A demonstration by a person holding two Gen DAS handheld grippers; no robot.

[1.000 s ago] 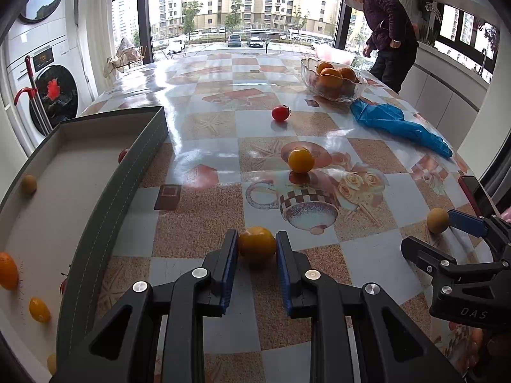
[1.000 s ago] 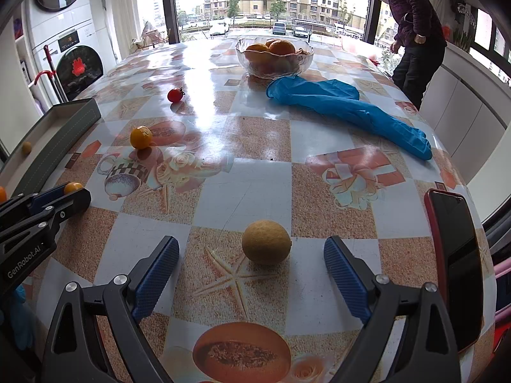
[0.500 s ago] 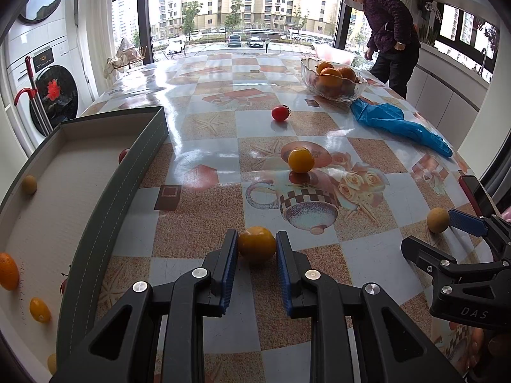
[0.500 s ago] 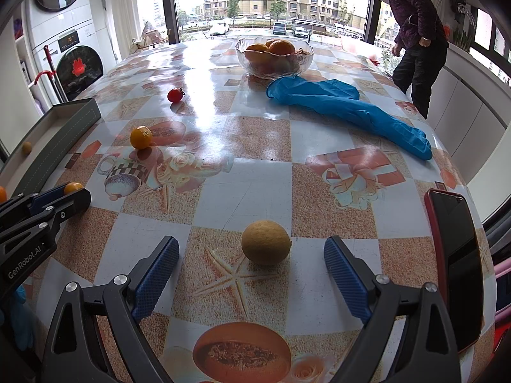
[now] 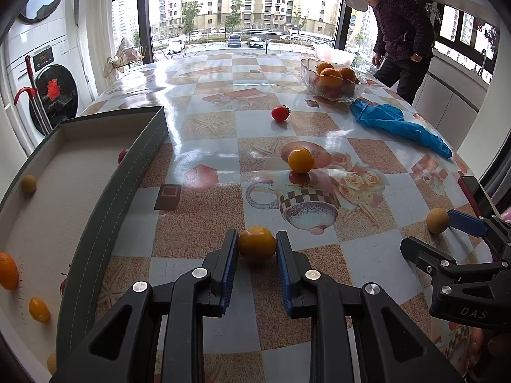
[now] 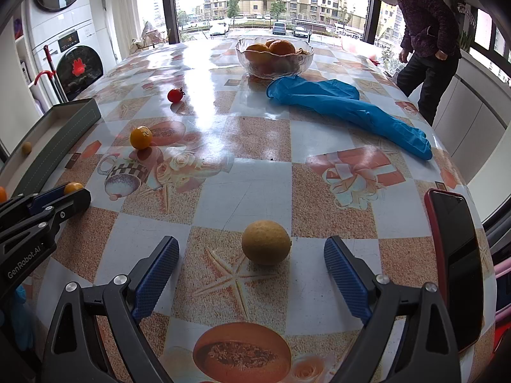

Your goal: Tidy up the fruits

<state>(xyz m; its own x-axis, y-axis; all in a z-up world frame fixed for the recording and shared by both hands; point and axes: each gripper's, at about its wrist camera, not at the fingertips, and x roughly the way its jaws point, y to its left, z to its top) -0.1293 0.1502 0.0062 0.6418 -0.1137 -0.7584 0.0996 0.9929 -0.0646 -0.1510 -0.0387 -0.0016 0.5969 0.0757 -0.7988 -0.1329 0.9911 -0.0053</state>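
Pinching an orange fruit (image 5: 256, 244) between the blue pads of the left gripper (image 5: 257, 252), fruit resting on the patterned surface (image 5: 204, 223) just beside the grey tray (image 5: 105, 223). Spread wide, the jaws of the right gripper (image 6: 252, 266), with a dull yellow fruit (image 6: 265, 246) lying between them, touched by neither pad. Farther out, another orange fruit (image 5: 300, 160), then a red tomato (image 5: 280, 113), a blue glove (image 6: 345, 108), and a glass bowl (image 6: 274, 51) of oranges. Several small fruits already in the tray.
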